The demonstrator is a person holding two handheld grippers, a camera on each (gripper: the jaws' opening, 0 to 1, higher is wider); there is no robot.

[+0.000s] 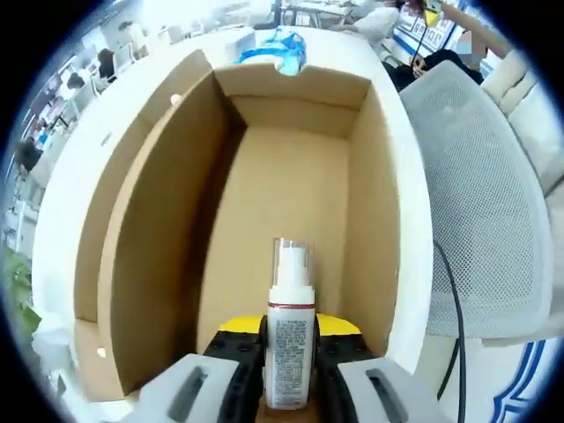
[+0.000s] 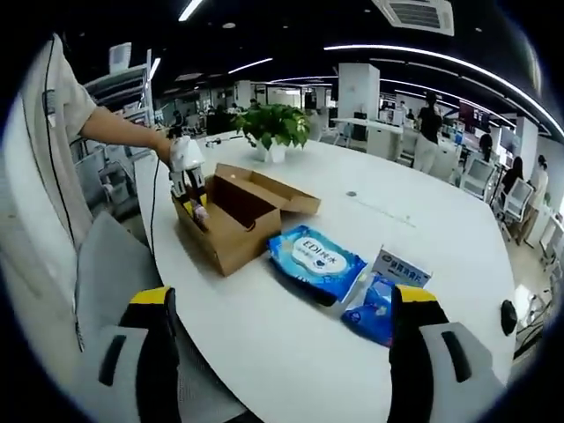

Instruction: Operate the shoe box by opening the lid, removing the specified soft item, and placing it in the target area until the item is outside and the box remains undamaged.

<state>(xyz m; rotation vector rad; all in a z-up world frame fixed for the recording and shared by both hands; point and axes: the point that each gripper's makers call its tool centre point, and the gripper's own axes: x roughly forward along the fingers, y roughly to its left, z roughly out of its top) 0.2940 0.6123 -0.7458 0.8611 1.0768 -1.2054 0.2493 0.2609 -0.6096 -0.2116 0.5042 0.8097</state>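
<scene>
My left gripper (image 1: 288, 370) was pinching a small spray bottle (image 1: 289, 339), jaws pressed against its sides, bottle upright with its clear cap toward 12 o'clock. It hung inside the open shoe box (image 1: 159, 220), over the near end of the bare cardboard floor. Box walls rose close at 9 and 3 o'clock; the far wall stood well apart at 12. Past the 3 o'clock wall was a white mesh chair (image 1: 480, 203).

In the right gripper view, my right gripper (image 2: 282, 352) had its jaws spread wide, nothing between them. The shoe box (image 2: 231, 220) sat at 11 o'clock near the table (image 2: 423, 220) edge, lid flapped open on its far side. My left gripper (image 2: 188, 181) stood at the box's left end. A blue wipes pack (image 2: 315, 258) lay just beside the box at 12 o'clock, outside it on the tabletop; it looked soft, flat, with a white label. Smaller blue-and-white packets (image 2: 385, 295) lay at 1 o'clock, touching it. A potted plant (image 2: 275, 128) stood beyond the box. Bare table lay open toward 2 o'clock.
</scene>
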